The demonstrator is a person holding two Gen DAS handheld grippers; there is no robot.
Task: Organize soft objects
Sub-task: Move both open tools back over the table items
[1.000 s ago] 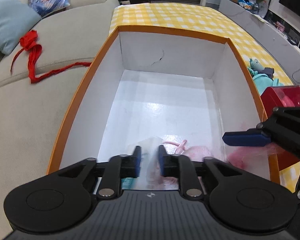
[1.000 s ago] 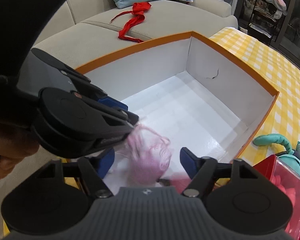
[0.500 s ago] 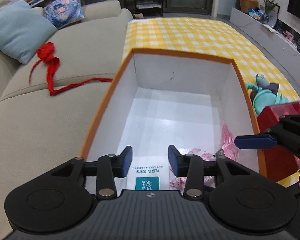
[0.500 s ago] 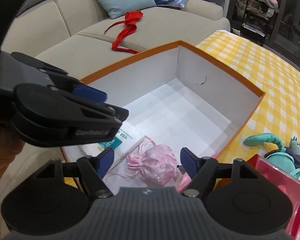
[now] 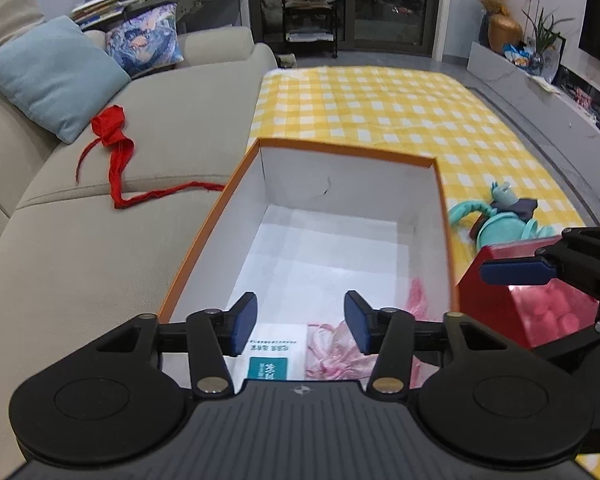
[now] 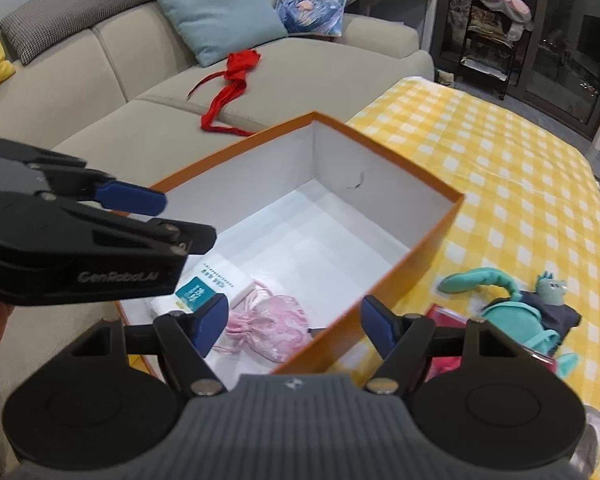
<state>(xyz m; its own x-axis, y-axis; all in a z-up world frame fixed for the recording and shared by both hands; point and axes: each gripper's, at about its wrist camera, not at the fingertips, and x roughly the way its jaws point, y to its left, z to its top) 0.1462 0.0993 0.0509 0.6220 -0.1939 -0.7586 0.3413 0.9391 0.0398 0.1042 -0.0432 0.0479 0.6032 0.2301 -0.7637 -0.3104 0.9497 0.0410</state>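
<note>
An orange box (image 5: 216,216) with a white inside stands on the yellow checked table. In its near corner lie a white tissue packet (image 5: 274,360) and a pink drawstring pouch (image 5: 332,356), side by side. My left gripper (image 5: 300,320) hangs above them, its jaws opening with nothing between them. My right gripper (image 6: 296,316) is open and empty over the box's near rim (image 6: 420,248), above the pouch (image 6: 276,328) and the packet (image 6: 216,280). A teal plush toy (image 6: 516,300) lies on the table right of the box.
A red see-through box (image 5: 500,304) with pink contents stands against the orange box's right side, near the plush (image 5: 496,220). A beige sofa (image 5: 100,240) with a red cloth strip (image 5: 116,152) and cushions runs along the left. The left gripper (image 6: 168,218) crosses the right wrist view.
My left gripper has let go of the white packet and opened wider. Both grippers have risen and drawn back from the box. The pouch has settled on the box floor beside the packet.
</note>
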